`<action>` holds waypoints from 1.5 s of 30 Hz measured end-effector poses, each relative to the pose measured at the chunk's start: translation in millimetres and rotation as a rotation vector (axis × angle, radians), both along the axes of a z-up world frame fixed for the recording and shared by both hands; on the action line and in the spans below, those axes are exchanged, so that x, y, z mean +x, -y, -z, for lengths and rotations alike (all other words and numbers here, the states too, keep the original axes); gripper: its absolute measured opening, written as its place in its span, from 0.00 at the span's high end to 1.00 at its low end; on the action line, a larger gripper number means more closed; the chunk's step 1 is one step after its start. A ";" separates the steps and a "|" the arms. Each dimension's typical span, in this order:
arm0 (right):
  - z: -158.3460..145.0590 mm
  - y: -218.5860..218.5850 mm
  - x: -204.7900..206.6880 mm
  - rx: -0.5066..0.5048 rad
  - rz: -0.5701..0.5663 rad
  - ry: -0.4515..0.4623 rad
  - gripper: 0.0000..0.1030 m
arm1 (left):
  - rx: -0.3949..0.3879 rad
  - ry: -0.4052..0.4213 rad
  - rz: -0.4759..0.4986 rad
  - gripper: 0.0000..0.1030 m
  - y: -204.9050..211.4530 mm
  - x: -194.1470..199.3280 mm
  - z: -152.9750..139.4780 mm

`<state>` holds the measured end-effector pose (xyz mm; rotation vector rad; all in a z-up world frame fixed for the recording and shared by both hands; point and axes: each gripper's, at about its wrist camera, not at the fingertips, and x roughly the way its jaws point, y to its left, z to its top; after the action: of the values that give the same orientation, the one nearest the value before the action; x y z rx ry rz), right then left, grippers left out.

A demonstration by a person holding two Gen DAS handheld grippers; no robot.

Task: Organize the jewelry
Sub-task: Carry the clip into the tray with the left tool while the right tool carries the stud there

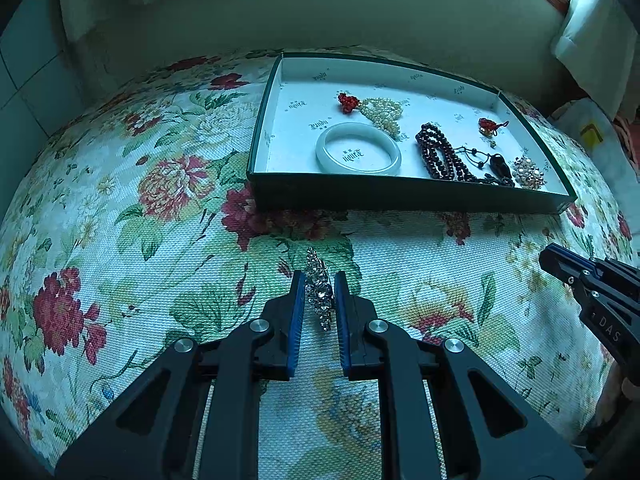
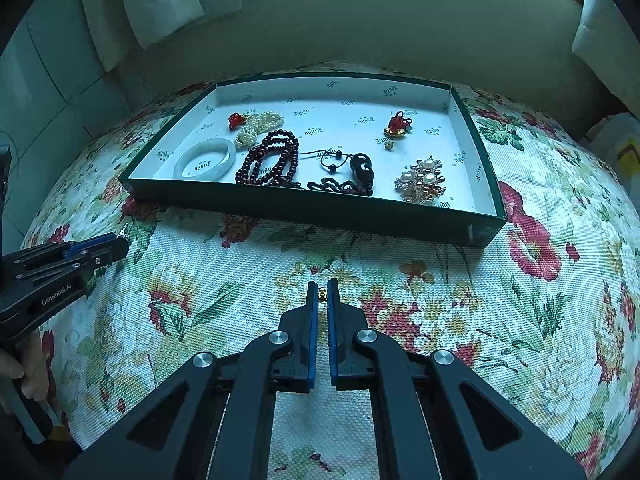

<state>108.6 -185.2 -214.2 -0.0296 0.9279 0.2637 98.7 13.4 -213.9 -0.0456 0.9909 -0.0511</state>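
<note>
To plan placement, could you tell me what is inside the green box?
The green box holds a jade bangle, pearl strand, dark beads and brooch; its near wall hides the nearest floor.

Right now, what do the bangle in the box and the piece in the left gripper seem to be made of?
Bangle: probably jade or glass, a pale, smooth, milky, glossy ring. Piece in the left gripper: silvery rhinestones or faceted crystals on metal, by their many small glints; the exact material is unclear.

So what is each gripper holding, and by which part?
Left gripper: rhinestone piece, gripped mid-length. Right gripper: tiny gold piece at the fingertips.
</note>
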 end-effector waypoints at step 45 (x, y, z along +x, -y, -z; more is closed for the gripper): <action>-69.7 -9.6 102.9 0.048 0.020 0.176 0.96 | 0.023 0.164 0.073 0.86 60.2 114.7 -64.9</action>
<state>211.5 -175.6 -144.5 0.0014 0.7468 0.2604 213.5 -46.8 -149.0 0.0153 0.8285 -0.1086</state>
